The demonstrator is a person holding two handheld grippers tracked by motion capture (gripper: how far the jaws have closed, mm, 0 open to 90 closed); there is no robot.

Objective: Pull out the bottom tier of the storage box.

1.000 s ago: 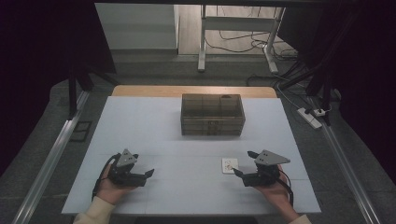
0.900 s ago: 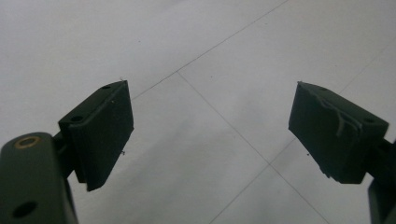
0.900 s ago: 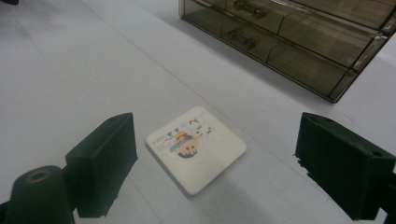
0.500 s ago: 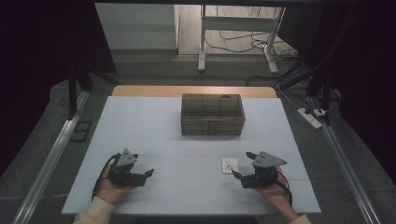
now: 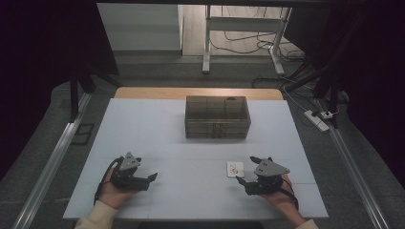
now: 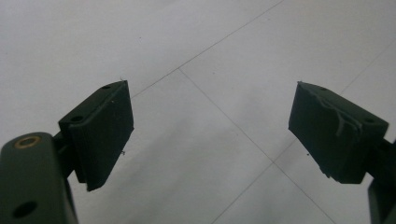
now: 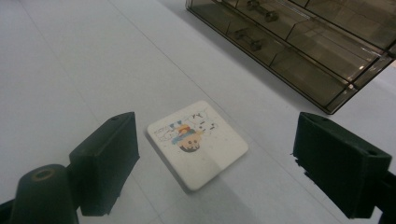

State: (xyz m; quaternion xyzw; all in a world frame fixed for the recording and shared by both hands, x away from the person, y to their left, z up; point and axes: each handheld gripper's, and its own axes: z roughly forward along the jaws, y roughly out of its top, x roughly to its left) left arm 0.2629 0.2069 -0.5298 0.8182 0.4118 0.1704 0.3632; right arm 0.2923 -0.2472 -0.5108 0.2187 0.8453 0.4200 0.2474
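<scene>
Lying flat, square eraser point(image 7: 197, 143), corner toward right hand-held gripper point(image 7: 215, 172).

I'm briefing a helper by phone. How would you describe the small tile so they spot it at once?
Start at the white table, on the person's near side, well in front of the smoky clear box. The tile lies flat just ahead of the right gripper. It is a small white rounded square with a colourful cartoon print.

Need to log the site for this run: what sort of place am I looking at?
Probably a lab or test bay set up for recording, not a home. A white table stands between dark curtains, with a power strip and loose cables on the bare floor, and metal frame legs behind.
</scene>
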